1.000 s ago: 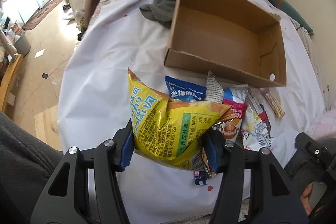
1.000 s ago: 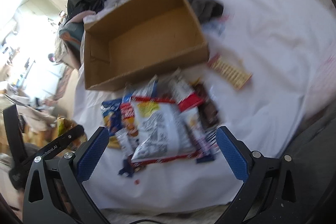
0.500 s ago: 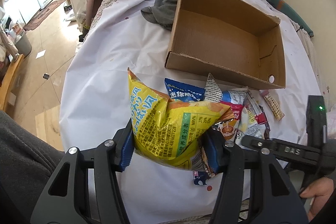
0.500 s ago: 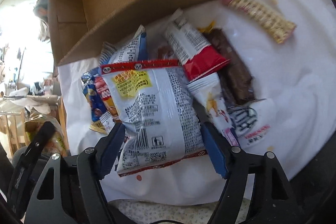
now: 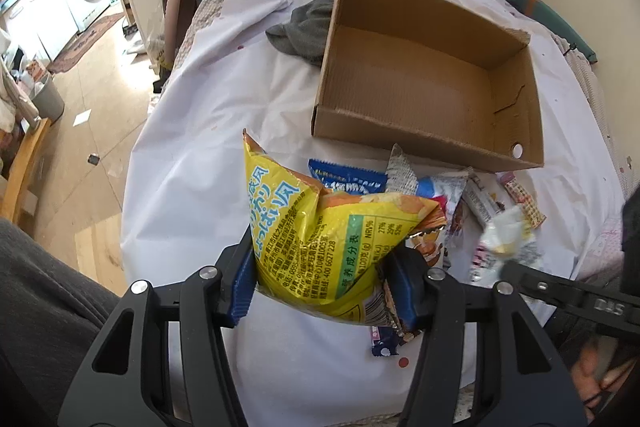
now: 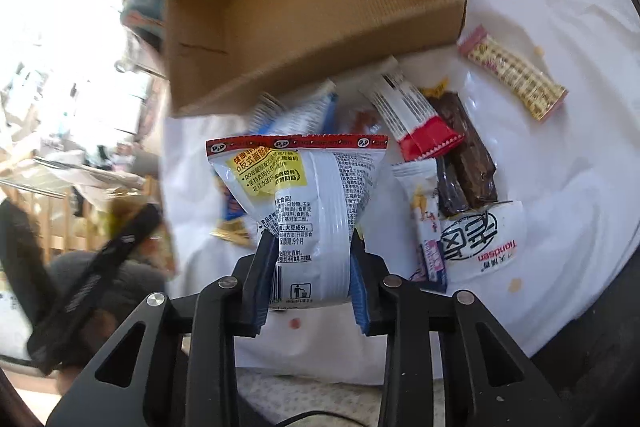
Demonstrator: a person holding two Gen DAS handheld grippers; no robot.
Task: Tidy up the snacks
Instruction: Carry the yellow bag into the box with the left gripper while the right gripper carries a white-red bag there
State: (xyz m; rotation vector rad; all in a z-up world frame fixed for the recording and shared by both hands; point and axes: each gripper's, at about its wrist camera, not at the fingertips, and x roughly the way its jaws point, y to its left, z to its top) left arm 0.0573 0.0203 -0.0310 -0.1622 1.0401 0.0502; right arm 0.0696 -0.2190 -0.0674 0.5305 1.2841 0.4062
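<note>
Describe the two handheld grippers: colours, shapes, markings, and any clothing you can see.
Both the left gripper and right gripper have black angular frames with triangular cut-outs, silver round bolts and ribbed blue pads. The right one's side bears white lettering, unreadable here. Dark grey clothing shows at lower left.

My left gripper (image 5: 320, 289) is matte black plastic: two triangular cut-out arms, silver round screws at the pivots and ribbed blue pads (image 5: 240, 291). My right gripper (image 6: 312, 273) is built the same, with white lettering along its black side bar. I wear dark grey trousers (image 5: 44, 291).
</note>
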